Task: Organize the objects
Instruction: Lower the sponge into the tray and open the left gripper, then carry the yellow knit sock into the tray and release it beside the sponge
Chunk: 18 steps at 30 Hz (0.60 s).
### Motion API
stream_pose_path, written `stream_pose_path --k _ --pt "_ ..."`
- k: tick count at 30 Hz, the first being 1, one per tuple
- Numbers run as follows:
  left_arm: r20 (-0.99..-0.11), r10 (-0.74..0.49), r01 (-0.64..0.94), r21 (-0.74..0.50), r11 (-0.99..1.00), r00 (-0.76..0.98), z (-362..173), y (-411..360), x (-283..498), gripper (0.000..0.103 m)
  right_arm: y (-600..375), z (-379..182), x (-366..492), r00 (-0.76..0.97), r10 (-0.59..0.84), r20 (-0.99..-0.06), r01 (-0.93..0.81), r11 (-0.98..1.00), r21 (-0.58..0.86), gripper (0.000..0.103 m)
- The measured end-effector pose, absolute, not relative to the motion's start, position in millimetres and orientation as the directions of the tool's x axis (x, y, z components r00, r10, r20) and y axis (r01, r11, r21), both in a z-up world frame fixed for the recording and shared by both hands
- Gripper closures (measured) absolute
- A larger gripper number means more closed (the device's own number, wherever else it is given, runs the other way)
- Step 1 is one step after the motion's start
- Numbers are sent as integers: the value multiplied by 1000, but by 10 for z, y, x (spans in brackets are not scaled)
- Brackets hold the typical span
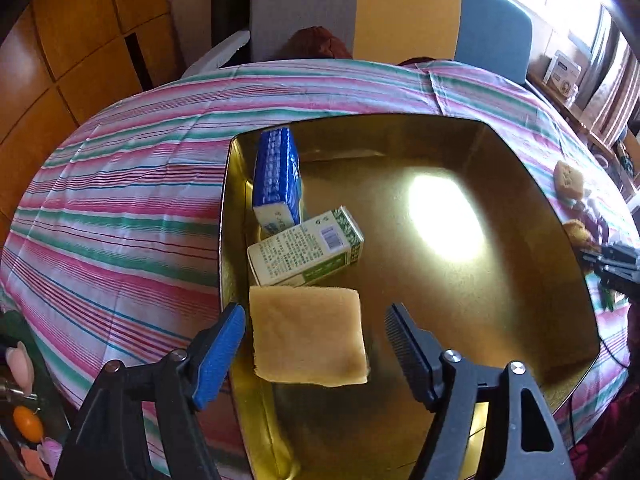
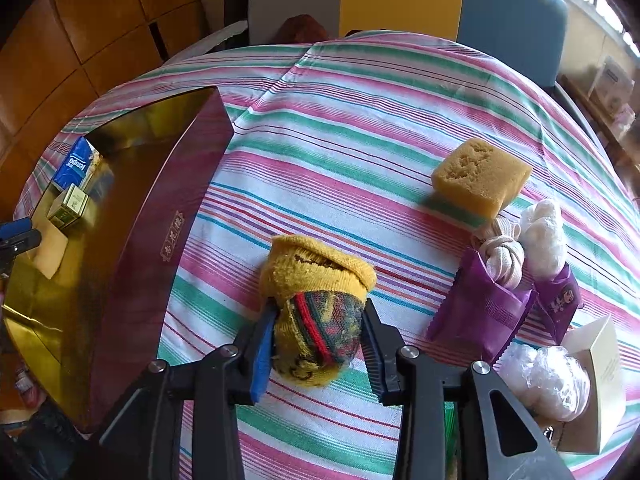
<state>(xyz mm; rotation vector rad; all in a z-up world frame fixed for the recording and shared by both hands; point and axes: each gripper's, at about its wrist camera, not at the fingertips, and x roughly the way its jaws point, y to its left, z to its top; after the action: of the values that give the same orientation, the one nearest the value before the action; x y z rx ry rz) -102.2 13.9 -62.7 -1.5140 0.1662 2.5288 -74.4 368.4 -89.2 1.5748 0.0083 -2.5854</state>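
figure: two wrist views of the sorting task, with all places given relative to the gold-lined box (image 2: 132,216).

we take the rolled yellow sock (image 2: 320,312) as the thing the coming move turns on. it lies on the striped tablecloth (image 2: 360,140) just outside the box's maroon wall, on the side away from the cartons. the right gripper (image 2: 316,346) straddles it: the blue pad and the black ribbed pad stand at the roll's two flanks, touching or nearly so, and we judge the fingers closed on it, though the grip looks light. the roll's long axis runs away from the camera, along the fingers, with its yellow cuff at the far end. from this gripper the box lies across the maroon wall to the picture's left, so the transfer would be a lift and a sideways carry over that wall.

inside the box, we see the left gripper (image 1: 316,320) with its fingers spread wide around a tan sponge pad (image 1: 308,336); neither pad presses on it, and it appears to rest on the gold floor. a green-and-white carton (image 1: 306,246) lies just beyond it, and a blue tissue pack (image 1: 276,176) leans near the far corner.

farther from the box than the sock lie a yellow sponge block (image 2: 480,176) and two purple pouches (image 2: 480,312), both nearer the right hand than the left.
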Motion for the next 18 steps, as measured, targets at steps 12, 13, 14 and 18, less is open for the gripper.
stream_pose_path --k 12,13,14,18 --pt "-777 109 -113 -49 -992 -620 -150 -251 -536 29 3752 -886 -692 -488 -68 -870 65 -997 41 69" --pt "-779 110 -99 -62 -993 -617 -160 -317 -514 29 3779 -862 -687 -494 -51 -868 39 -999 36 69" --pt "-782 108 -86 -69 -994 -614 -172 -370 -501 29 3820 -818 -676 -502 -33 -864 7 -999 35 69" --pt "-794 97 -14 -111 -994 -600 -250 -623 -459 30 3928 -435 -520 -592 -57 -804 -68 -991 119 69"
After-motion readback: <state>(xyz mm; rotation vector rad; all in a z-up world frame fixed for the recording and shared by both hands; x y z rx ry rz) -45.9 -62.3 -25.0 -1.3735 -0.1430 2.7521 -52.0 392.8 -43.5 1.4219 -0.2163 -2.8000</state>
